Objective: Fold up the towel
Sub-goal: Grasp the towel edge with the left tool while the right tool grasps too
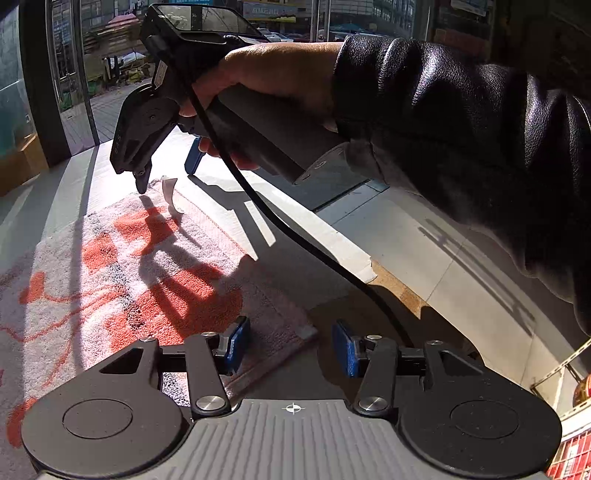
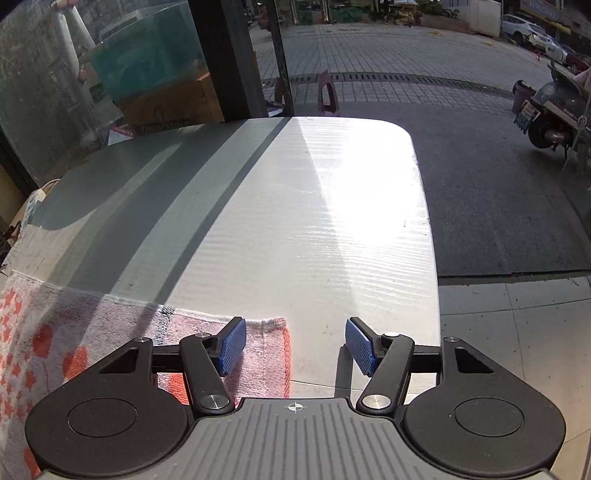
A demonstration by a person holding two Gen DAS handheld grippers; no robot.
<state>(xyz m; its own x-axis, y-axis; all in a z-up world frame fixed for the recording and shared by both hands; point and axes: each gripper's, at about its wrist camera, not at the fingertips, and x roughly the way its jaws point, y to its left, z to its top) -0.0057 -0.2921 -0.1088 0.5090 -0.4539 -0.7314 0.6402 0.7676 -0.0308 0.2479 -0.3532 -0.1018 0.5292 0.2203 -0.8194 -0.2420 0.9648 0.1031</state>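
Towel (image 1: 122, 266) flat on table (image 2: 295, 221), unfolded — both grippers, left (image 1: 291, 345) and right (image 2: 295, 343), agape and empty at corners — every fold pending.

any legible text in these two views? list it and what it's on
None reads clearly.
Cardboard box: dark print, too blurred.
Scooter plate: too small.
Shop signs across the street: blurred.
Right gripper body: pale marking, unreadable.
Towel: orange pattern, no words.
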